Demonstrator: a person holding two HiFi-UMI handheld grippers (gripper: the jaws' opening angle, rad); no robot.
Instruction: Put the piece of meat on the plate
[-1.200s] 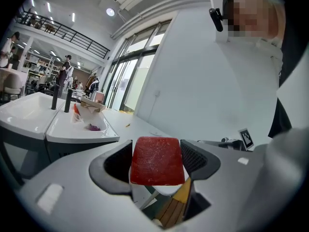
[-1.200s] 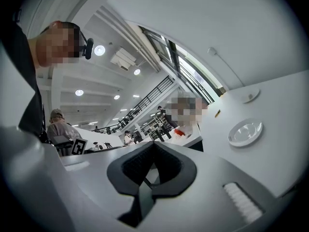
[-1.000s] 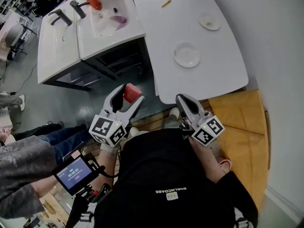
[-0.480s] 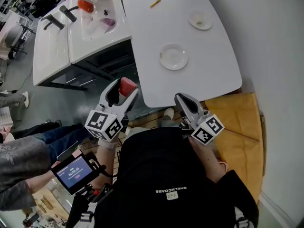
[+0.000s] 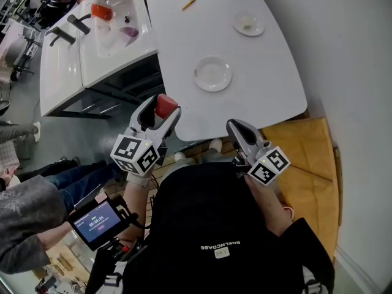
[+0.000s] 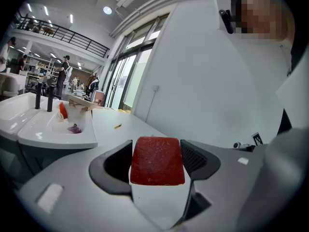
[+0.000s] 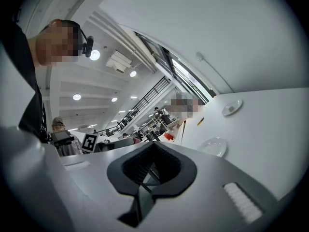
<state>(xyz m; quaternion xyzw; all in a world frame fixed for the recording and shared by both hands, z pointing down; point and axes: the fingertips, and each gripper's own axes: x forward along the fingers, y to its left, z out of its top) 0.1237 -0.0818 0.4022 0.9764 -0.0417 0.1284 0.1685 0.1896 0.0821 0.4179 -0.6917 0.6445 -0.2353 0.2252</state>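
At the far left stands a white sink unit (image 5: 67, 66), which plays no part in our task; just right of it and nearer us, our left hand-held gripper (image 5: 163, 108) is clamped on the piece of meat (image 6: 157, 161), a red slab pressed between both pads; it hangs just off the near left corner of the tabletop (image 5: 257, 97), we judge so that it can be carried across the edge; the plate (image 5: 212, 73) lies empty on the tabletop, beyond the meat and a little right, well apart from it; a pencil (image 5: 188, 3) and a smaller plate (image 5: 248, 24) lie farther off; our right hand-held gripper (image 5: 237, 130) hangs at the near right, jaws together on nothing, spare, we think, since one grip suffices; the tabletop is smooth, white and round-cornered; a grey wall (image 5: 349, 54) runs along the right; the hall is tall, glazed and brightly lit.
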